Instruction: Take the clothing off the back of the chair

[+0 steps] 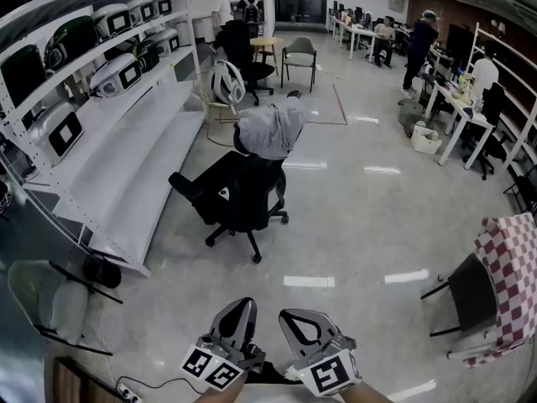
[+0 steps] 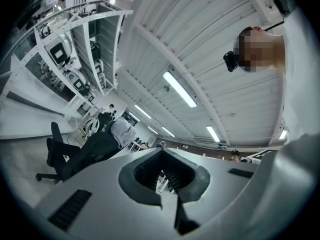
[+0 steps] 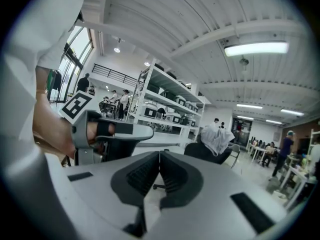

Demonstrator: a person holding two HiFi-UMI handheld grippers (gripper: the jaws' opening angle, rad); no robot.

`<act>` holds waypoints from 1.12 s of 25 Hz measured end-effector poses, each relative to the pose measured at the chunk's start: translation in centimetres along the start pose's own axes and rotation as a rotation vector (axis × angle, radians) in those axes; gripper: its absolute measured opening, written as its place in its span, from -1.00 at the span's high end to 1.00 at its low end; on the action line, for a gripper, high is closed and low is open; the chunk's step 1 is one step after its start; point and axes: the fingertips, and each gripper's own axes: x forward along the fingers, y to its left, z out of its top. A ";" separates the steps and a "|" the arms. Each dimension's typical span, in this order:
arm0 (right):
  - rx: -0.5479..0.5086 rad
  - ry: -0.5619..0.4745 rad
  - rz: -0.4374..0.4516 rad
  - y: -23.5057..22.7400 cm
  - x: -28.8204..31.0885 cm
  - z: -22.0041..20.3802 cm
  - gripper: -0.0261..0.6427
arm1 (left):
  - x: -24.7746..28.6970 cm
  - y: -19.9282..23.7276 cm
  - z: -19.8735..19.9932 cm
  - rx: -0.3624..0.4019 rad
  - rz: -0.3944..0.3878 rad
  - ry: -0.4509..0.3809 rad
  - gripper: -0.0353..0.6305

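While left tool (image 1: 242, 305), right tool (image 1: 291, 316) shut, one garment (image 1: 270, 128) (hoodie?) drapes chair (image 1: 237, 196)

No words, brand names or numbers can be read anywhere. The only sign-like marks are the black-and-white square markers (image 1: 211, 366) on the cubes of the left gripper (image 1: 242, 306) and the right gripper (image 1: 292, 317) (coded patterns, not letters). Any print on the devices (image 1: 117, 74) along the shelves is too small to make out.
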 end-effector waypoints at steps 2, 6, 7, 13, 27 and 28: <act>0.002 0.001 0.005 -0.4 -0.1 -0.3 0.87 | 0.5 -0.1 -0.2 0.002 0.004 -0.001 0.87; 0.012 -0.001 0.011 -1.2 0.6 -0.7 0.87 | 1.7 0.5 -0.3 0.007 0.002 0.006 0.87; 0.018 -0.004 0.015 -1.4 1.0 -0.7 0.87 | 2.1 0.8 -0.3 0.008 -0.001 0.008 0.87; 0.031 -0.001 -0.005 -4.1 4.7 -0.4 0.87 | 5.3 3.4 0.7 0.008 -0.038 0.017 0.87; 0.013 0.019 -0.009 -8.1 15.2 0.6 0.87 | 11.3 12.2 4.0 -0.011 -0.054 0.021 0.87; 0.013 0.016 -0.013 -8.4 15.9 0.8 0.87 | 11.6 12.8 4.2 -0.015 -0.055 0.025 0.87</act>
